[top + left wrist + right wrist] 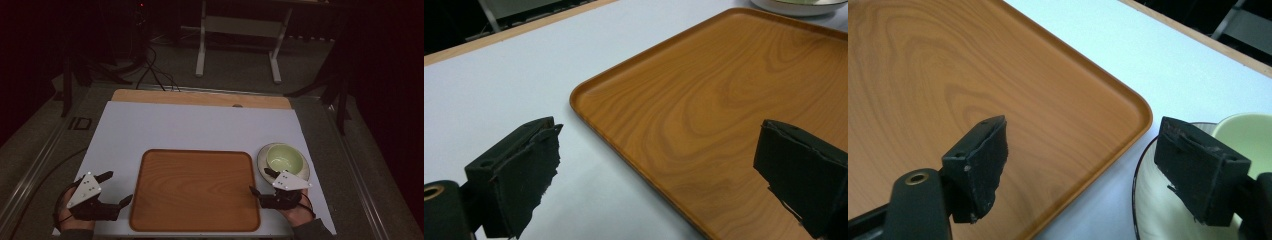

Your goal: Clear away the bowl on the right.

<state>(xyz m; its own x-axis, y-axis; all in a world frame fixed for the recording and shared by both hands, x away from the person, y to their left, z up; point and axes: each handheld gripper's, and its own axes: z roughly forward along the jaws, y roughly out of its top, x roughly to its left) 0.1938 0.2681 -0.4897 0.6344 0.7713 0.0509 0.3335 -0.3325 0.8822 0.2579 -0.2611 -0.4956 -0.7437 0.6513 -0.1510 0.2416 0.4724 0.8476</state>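
A brown wooden tray (195, 189) lies on the white table mat (190, 125), nothing on it. At its right stands a pale green bowl (284, 157) on a cream saucer (301, 173). My left gripper (116, 189) is open at the tray's left edge, one jaw over the mat and one over the tray (724, 95). My right gripper (261, 181) is open too, between the tray's right edge (1013, 100) and the saucer (1153, 205), one jaw over each. The bowl (1248, 137) shows at the far right of the right gripper view. Neither gripper holds anything.
The mat covers a wooden table (200, 97) whose far edge shows as a bare strip. Beyond it stand a white metal frame (237, 37) and cables (155, 70) on a dark floor. Metal rails (30, 170) run along both sides.
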